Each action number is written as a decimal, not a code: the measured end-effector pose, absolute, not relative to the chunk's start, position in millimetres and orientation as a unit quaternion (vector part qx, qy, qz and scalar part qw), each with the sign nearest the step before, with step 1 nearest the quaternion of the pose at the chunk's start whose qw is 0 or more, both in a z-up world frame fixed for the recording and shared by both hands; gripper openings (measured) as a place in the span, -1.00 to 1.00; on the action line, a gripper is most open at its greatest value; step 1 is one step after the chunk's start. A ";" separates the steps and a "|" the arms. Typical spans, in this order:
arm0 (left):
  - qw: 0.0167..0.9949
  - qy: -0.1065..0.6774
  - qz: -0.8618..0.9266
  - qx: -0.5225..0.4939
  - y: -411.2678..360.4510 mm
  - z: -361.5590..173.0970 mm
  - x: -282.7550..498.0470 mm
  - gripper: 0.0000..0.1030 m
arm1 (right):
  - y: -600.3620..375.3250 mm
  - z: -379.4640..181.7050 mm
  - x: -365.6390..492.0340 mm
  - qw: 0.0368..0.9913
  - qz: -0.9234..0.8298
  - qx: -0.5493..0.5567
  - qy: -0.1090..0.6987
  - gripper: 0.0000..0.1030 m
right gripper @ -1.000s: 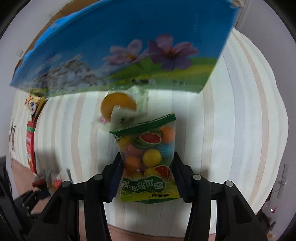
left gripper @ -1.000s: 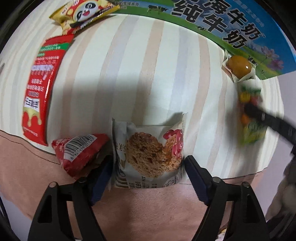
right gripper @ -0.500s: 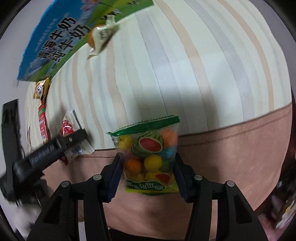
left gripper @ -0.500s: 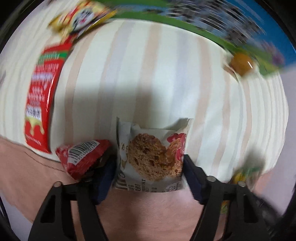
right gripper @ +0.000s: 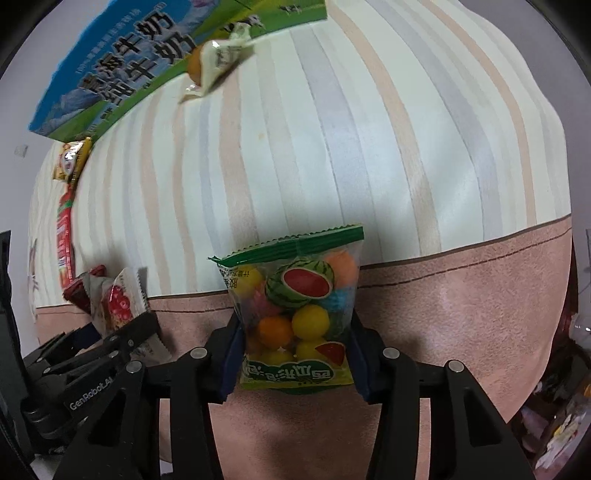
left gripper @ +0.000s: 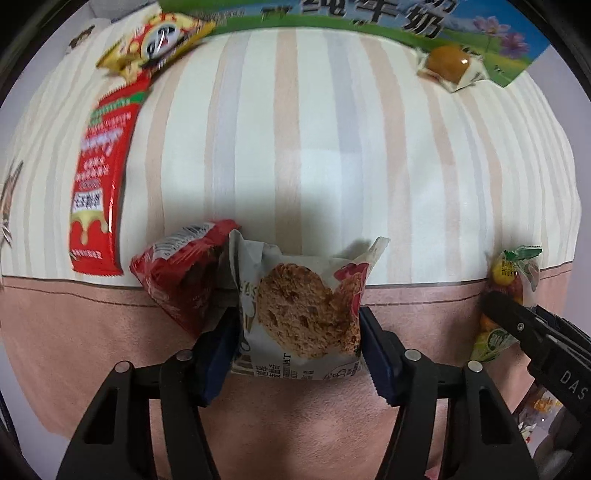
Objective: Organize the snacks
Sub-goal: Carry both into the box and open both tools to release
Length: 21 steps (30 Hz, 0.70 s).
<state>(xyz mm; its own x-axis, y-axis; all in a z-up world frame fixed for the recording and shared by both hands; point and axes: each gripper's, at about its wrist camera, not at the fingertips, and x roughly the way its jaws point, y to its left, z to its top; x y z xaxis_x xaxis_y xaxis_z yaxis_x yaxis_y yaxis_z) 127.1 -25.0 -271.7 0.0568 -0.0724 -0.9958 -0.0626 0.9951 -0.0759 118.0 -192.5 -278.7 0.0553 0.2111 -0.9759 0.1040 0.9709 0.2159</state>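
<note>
A striped cloth-covered surface [left gripper: 295, 122] with a pink border band is carrying the snacks: a milk carton [left gripper: 369, 22] lying along its far edge, a wrapped egg [left gripper: 448, 64] touching it, a yellow packet [left gripper: 155, 44] and a long red packet [left gripper: 99, 184] lying toward the left edge.

"GenRobot.AI" marks the left gripper [right gripper: 122, 332]; "DAS" the right gripper [left gripper: 517, 325].

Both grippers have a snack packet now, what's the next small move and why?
Probably lift both straight up. The left gripper has just closed on the cookie packet, the right gripper pinches the candy bag, and the red packet touches the cookie packet.
</note>
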 end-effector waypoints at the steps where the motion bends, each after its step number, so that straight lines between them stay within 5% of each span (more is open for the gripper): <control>1: 0.727 0.685 -0.007 -0.053 -24.3 -266.4 127.8 0.15 | -192.6 -273.3 116.5 0.719 0.041 0.118 0.683 -0.01; 21: 0.806 0.570 -0.086 -0.130 -5.4 -85.7 219.4 0.15 | -202.6 -110.5 210.9 0.789 0.124 0.155 0.581 -0.01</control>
<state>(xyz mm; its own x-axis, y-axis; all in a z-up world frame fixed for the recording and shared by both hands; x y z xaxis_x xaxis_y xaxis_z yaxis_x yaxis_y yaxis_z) 219.4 -5.4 -85.7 0.3343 -0.2867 -0.8978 -0.0091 0.9516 -0.3073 210.9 -202.6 -110.5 0.2930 0.3757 -0.8792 -0.0159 0.9214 0.3884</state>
